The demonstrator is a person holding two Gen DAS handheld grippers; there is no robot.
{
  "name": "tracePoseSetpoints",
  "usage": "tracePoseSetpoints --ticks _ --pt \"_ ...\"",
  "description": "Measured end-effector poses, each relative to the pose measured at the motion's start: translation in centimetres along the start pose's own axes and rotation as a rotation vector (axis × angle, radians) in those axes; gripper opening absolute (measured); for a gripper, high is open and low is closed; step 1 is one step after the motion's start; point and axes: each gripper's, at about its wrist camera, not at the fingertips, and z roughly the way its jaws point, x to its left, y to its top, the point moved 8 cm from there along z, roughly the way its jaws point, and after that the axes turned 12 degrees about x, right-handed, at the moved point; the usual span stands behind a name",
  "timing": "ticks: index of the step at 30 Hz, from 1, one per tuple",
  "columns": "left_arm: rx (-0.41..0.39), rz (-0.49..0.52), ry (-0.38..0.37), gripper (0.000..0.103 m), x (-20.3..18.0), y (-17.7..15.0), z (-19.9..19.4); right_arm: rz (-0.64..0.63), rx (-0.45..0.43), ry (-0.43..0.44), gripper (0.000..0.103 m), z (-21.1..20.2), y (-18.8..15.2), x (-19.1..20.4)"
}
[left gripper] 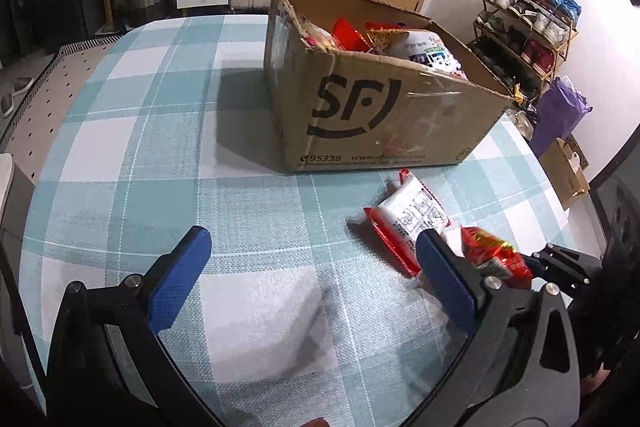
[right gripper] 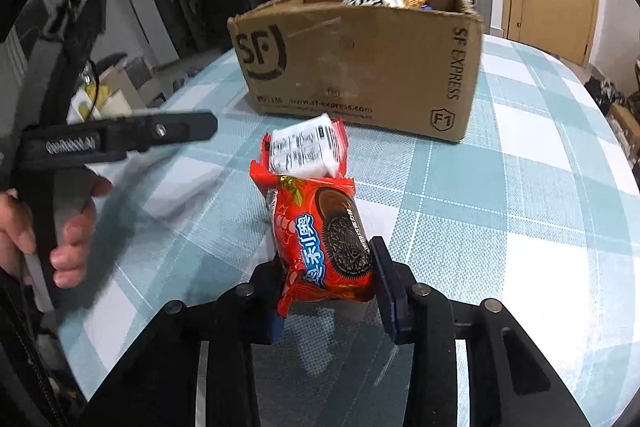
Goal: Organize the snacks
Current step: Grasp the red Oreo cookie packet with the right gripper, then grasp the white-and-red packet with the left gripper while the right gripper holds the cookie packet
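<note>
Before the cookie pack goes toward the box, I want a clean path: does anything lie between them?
Yes. The red-and-white snack pack lies on the tablecloth between the Oreo cookie pack, held in the right claw, and the SF Express cardboard box.

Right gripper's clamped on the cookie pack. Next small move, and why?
Probably lift the red cookie pack clear of the tablecloth. The right gripper is shut on its near end, while its far end overlaps the white-and-red packet before the cardboard box; dragging it might shift that packet. The left gripper is open, holding nothing.
</note>
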Motion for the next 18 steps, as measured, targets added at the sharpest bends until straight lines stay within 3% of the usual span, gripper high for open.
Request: tracePoseSetpoints --ticks 18 --pt "0.099 0.143 -0.048 0.102 -5.8 1.4 5.1 0.107 -0.102 0.07 0.037 -4.1 -2.5 -2.5"
